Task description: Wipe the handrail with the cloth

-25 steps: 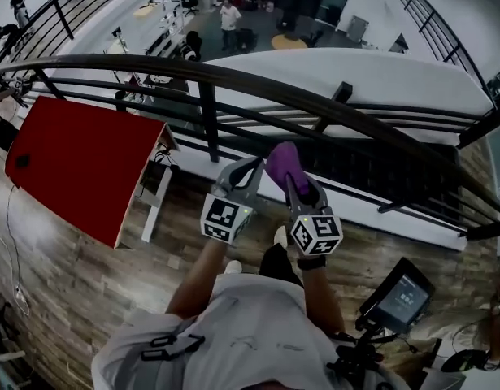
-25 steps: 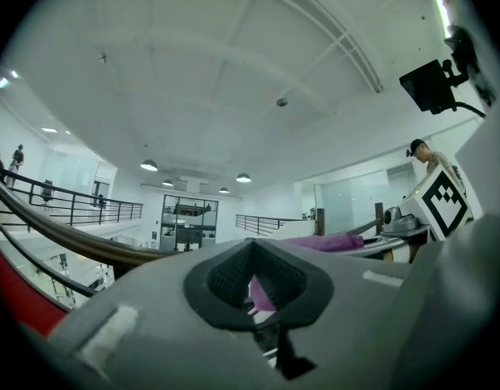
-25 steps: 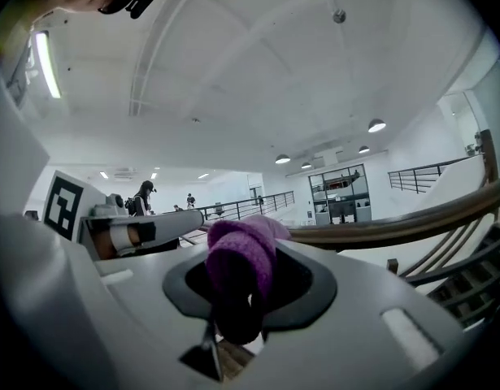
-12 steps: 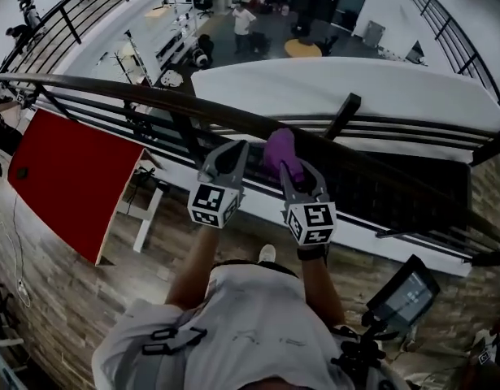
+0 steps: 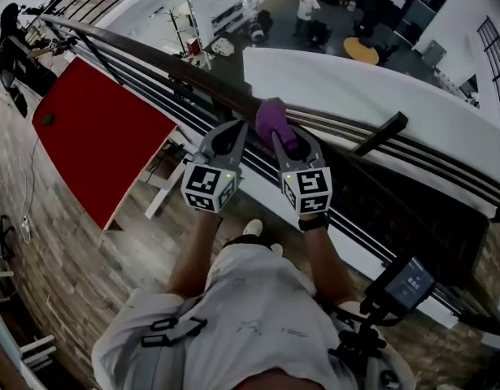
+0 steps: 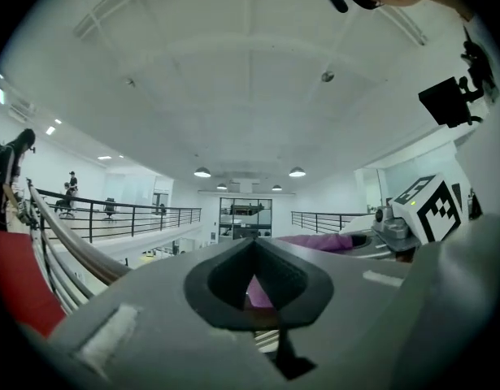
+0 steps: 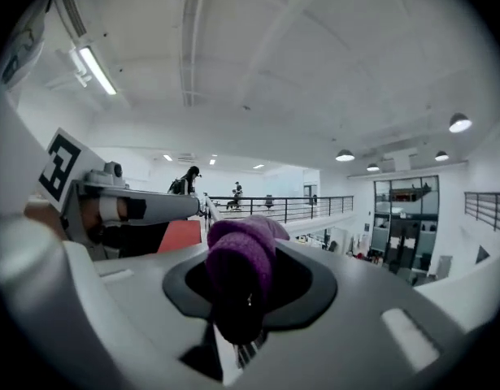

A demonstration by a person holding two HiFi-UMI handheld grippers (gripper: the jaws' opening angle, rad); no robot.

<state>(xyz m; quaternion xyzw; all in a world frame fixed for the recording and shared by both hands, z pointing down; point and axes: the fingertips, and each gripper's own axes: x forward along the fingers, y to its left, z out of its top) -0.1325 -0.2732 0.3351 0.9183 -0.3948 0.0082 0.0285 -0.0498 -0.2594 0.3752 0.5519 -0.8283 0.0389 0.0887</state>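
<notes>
A: Head view, biggest first. Underfoot, plank floor point(image 5: 63, 258) of an upper gallery, with a drop to a lower hall point(image 5: 331, 23) beyond. A dark handrail point(image 5: 180, 70) crosses diagonally from upper left to lower right, with thinner bars point(image 5: 152, 96) beneath it.

B: A red panel point(image 5: 103, 140) stands on the near side, left of the person. A small lit screen point(image 5: 408, 281) sits at lower right.

A: Both grippers are up at the rail, side by side, close but apart. From above, the left gripper point(image 5: 232, 128) has its nose near the rail, just left of the purple. Nothing shows in it.

B: Its own view is plainer. The jaw tips meet, closed, with nothing between them. The purple seen through the gap in the pads lies behind, over by the other gripper. The handrail sweeps off to the left in that view. The right gripper view shows little of it.

A: For the right gripper point(image 5: 284, 140), the head view gives only a purple lump at its nose. The jaws are covered by it.

B: The right gripper view shows more. The jaws are clamped on the purple cloth point(image 7: 240, 270), a thick fuzzy wad bulging up and forward past the tips. The left gripper lies off to its left, marker cube point(image 7: 63, 165) showing.

A: From above, the cloth sits over the top of the handrail and covers its width there.

B: Neither gripper view shows where cloth and rail meet.
</notes>
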